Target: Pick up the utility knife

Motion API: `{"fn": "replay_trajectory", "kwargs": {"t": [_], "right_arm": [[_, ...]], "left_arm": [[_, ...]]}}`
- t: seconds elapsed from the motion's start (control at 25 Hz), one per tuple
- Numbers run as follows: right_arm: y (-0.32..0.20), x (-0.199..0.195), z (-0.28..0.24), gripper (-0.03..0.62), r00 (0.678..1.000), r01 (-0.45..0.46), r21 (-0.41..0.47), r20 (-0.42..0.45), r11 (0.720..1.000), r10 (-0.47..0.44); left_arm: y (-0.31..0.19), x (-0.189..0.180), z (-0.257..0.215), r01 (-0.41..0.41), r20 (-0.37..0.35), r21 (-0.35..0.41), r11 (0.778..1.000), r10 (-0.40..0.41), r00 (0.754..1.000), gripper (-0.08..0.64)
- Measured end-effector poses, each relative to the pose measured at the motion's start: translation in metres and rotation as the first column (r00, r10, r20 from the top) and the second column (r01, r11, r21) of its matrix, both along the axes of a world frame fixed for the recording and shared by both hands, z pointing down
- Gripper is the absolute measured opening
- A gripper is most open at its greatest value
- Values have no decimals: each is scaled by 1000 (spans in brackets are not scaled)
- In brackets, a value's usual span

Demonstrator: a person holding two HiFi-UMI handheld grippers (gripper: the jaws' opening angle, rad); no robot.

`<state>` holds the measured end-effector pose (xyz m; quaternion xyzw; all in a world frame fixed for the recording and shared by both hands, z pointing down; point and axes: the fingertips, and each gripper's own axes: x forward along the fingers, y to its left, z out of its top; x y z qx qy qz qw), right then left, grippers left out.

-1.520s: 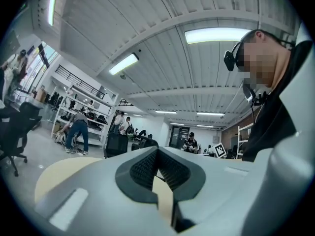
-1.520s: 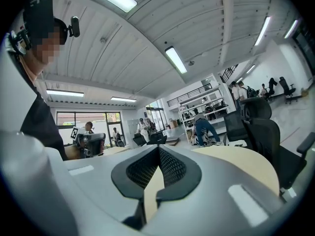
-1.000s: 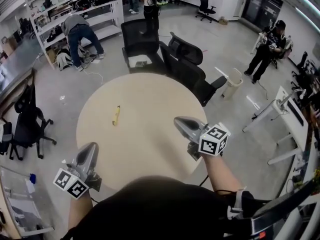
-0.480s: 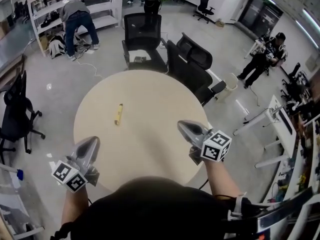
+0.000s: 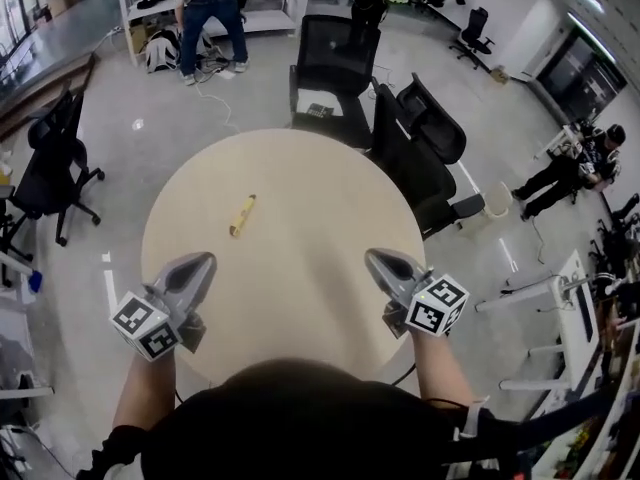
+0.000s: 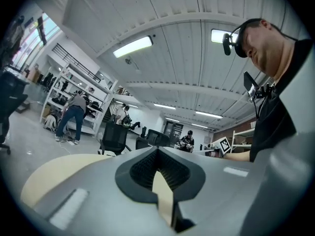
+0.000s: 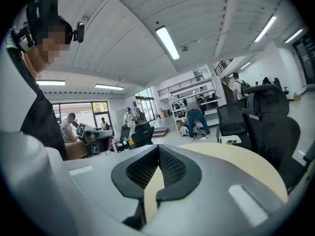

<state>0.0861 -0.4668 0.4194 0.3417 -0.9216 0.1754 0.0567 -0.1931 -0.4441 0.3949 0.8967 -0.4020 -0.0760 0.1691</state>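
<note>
Left hand-held gripper (image 5: 207, 259) and right hand-held gripper (image 5: 371, 256) advanced, over table (image 5: 310, 183), closed

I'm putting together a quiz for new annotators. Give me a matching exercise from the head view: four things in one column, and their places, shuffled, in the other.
Things:
1. utility knife
2. left gripper
3. right gripper
4. black office chair

Places:
A. on the floor beyond the far edge of the round table
B. over the table's near right part
C. lying flat on the tabletop, left of centre
D. over the table's near left edge

Pairs: 1-C; 2-D; 3-B; 4-A
</note>
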Motion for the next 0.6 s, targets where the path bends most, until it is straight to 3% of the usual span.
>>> {"fn": "replay_trajectory", "kwargs": {"t": [0.12,0.28,0.6], "right_arm": [[-21,16,2,15,998,59,14,12,998,-59],[-42,20,2,15,995,95,39,20,995,-96],[-69,15,8,14,998,53,53,21,997,-54]], "left_arm": [[3,24,5,45,9,-16,999,-44,999,-8],[-1,29,9,83,45,-42,996,-81,996,-8],[-43,21,17,38,93,-47,998,-33,995,-8]]}}
